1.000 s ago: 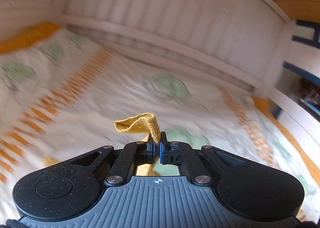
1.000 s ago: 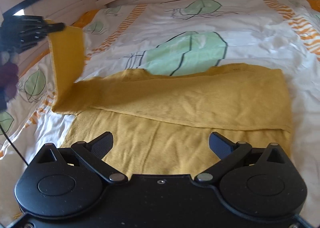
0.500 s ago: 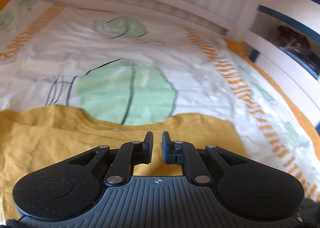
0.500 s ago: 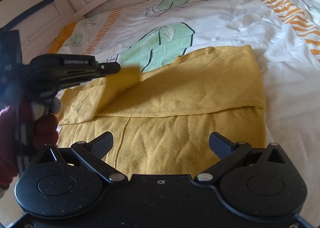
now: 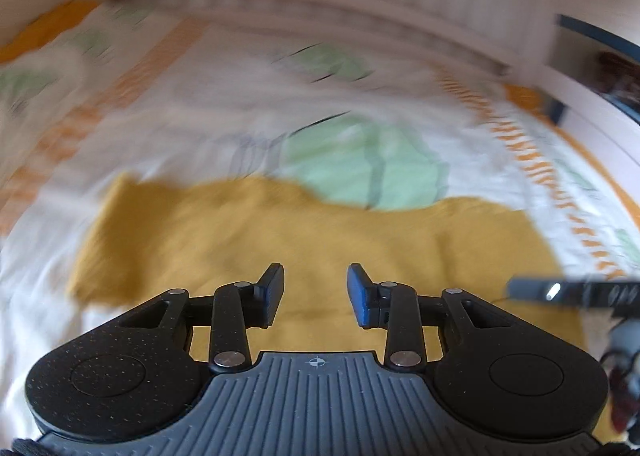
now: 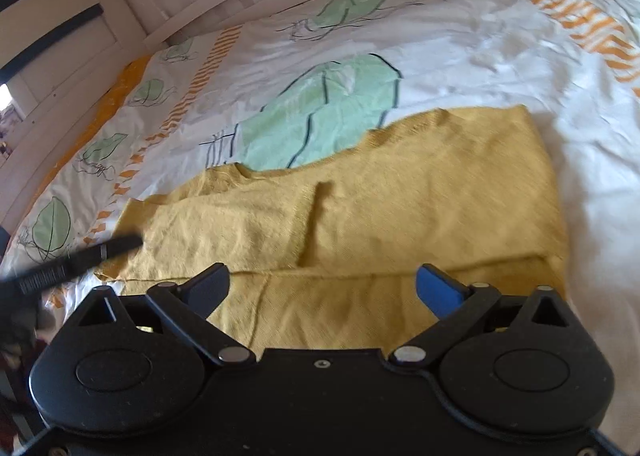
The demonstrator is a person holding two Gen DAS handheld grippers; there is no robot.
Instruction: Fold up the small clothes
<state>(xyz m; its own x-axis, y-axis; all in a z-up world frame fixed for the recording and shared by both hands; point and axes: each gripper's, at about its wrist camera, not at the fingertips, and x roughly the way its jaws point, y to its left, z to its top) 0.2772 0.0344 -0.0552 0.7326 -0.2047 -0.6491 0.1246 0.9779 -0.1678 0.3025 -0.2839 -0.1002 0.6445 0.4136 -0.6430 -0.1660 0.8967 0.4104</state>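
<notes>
Mustard-yellow knit garment (image 6: 400,207) laid flat on white leaf-print duvet (image 6: 460,55), partly folded; long axis seen running left-right across both views; left gripper (image 5: 316,288) held above garment's near-left part, jaws apart, nothing gripped; right gripper (image 6: 324,288) held over near edge, jaws wide apart, empty; next fold judged crosswise; right end nearer right gripper.

No legible text, label or number appears in either view; markings on the right gripper (image 5: 576,290), seen in the left wrist view, blur beyond reading.
</notes>
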